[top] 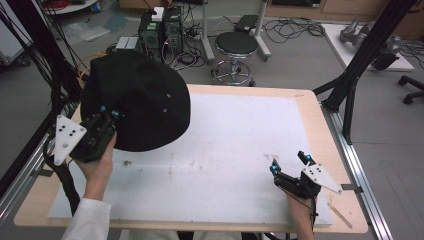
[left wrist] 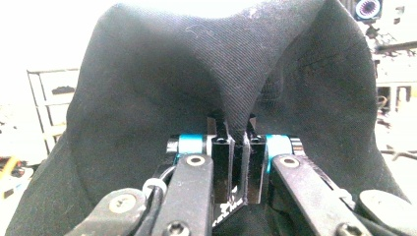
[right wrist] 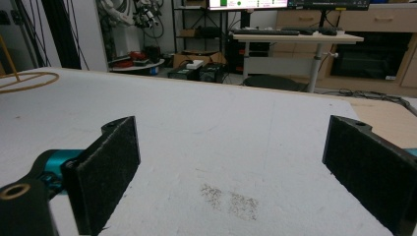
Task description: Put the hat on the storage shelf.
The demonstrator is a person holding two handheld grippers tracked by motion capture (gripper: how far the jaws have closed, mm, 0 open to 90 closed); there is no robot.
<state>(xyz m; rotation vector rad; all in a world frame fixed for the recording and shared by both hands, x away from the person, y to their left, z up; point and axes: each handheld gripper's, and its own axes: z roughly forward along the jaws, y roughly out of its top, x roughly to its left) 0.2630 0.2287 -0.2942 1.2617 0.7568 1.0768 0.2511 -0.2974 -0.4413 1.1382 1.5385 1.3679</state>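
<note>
At the upper left of the high view, a black fabric cap with small eyelets [top: 137, 100] hangs lifted above the white foam-covered table [top: 225, 145], its edge pinched in the left gripper [top: 109, 112]. The left gripper view shows what the overhead one cannot: a fold of dark twill [left wrist: 236, 73] squeezed between the pressed-together jaws. The right gripper [top: 290, 162] (lower right of the frame) rests low with jaws spread wide over bare, speckled foam. Behind the table stand a black round stool [top: 236, 45] and computer towers [top: 160, 30].
</note>
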